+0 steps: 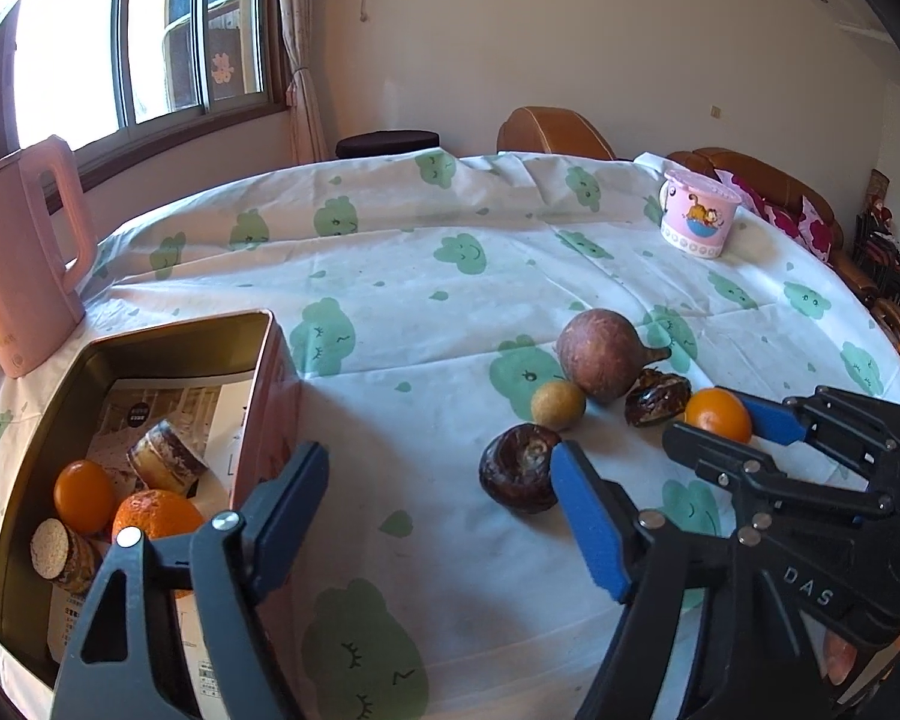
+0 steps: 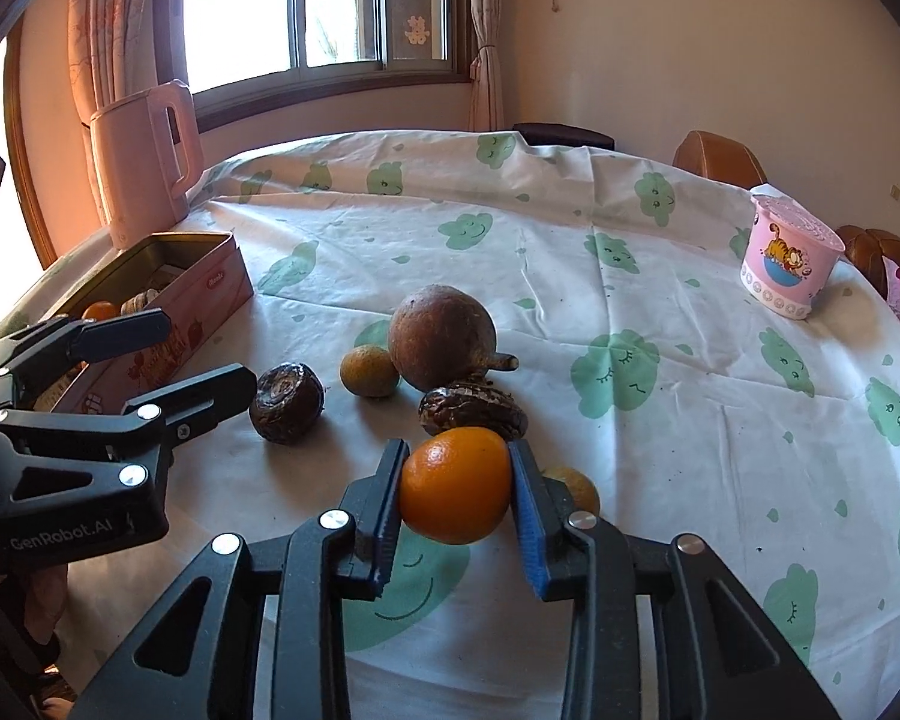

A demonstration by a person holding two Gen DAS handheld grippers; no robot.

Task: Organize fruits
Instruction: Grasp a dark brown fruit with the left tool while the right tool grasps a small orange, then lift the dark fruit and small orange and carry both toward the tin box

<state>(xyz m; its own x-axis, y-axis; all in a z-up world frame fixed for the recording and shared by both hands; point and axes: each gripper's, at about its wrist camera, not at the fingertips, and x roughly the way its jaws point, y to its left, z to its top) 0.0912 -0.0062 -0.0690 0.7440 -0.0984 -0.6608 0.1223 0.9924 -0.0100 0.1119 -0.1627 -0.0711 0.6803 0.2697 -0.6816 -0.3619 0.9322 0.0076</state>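
My right gripper [image 2: 456,480] is shut on a small orange [image 2: 455,483], just above the tablecloth; it also shows in the left wrist view [image 1: 718,414]. Behind it lie a large brown round fruit [image 2: 441,345], a small yellow-brown fruit [image 2: 369,370] and two dark wrinkled fruits [image 2: 287,401] [image 2: 471,408]. Another small yellowish fruit [image 2: 576,486] peeks out behind the right finger. My left gripper [image 1: 444,480] is open and empty, between the pink tin box [image 1: 270,360] and the dark fruit [image 1: 519,468]. The box holds two oranges [image 1: 84,495] and cut brown pieces [image 1: 165,456].
A pink kettle [image 1: 24,252] stands behind the box at the table's left edge. A pink cartoon cup [image 1: 697,213] stands at the far right. The round table carries a white cloth with green clouds [image 1: 450,276]. Brown chairs [image 1: 549,132] stand behind it.
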